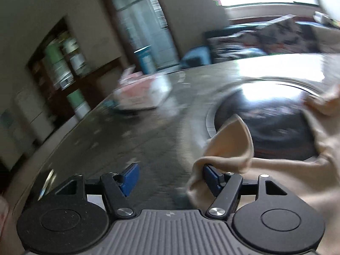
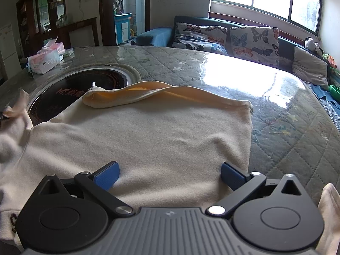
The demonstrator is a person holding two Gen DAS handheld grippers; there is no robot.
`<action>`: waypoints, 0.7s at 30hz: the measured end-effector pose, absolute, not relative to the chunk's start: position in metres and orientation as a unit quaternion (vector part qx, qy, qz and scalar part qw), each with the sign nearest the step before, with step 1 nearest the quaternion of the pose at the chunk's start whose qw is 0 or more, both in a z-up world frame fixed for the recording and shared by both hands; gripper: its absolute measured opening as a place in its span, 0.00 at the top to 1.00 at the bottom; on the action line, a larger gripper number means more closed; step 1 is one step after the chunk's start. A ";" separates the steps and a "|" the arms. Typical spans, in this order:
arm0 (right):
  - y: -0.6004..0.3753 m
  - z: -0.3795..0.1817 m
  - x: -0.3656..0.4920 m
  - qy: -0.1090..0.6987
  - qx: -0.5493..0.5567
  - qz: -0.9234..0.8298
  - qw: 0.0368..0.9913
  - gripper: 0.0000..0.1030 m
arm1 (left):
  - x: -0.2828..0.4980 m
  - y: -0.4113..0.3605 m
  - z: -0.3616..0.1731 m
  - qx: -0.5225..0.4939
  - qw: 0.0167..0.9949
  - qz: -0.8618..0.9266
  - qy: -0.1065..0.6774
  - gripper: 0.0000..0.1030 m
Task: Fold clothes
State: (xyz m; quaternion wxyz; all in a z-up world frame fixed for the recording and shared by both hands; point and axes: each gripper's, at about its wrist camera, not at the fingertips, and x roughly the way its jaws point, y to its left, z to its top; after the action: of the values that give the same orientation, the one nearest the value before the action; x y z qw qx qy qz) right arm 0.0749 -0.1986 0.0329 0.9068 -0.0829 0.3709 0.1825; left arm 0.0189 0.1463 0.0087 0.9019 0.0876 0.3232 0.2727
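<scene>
Spread wide, the right hand-held gripper (image 2: 170,175) is hovering over the cream fleece garment (image 2: 148,138), stretching toward twelve o'clock; the left hand-held gripper (image 1: 170,178), also spread, is snagging its corner.

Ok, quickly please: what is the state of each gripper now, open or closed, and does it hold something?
Left gripper: open; cream garment draped over one finger, not clamped.
Right gripper: open, holding nothing, above the garment.

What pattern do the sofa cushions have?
Colourful butterflies on the sofa cushions, a light ground; clearest in the right wrist view.
</scene>
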 end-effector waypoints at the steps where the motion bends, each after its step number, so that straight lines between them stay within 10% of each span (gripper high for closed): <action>1: -0.199 0.033 0.075 0.370 -0.083 0.183 0.907 0.00 | 0.018 0.153 0.009 0.081 0.897 0.289 0.324 0.32; 21: -0.198 0.030 0.075 0.355 -0.085 0.188 0.912 0.00 | 0.017 0.137 0.003 0.104 0.907 0.238 0.331 0.18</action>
State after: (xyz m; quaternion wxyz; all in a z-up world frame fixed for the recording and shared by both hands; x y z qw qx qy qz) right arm 0.0748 -0.1978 0.0304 0.9117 -0.0853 0.3551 0.1883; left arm 0.0172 0.1368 0.0026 0.9072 0.1037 0.3310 0.2381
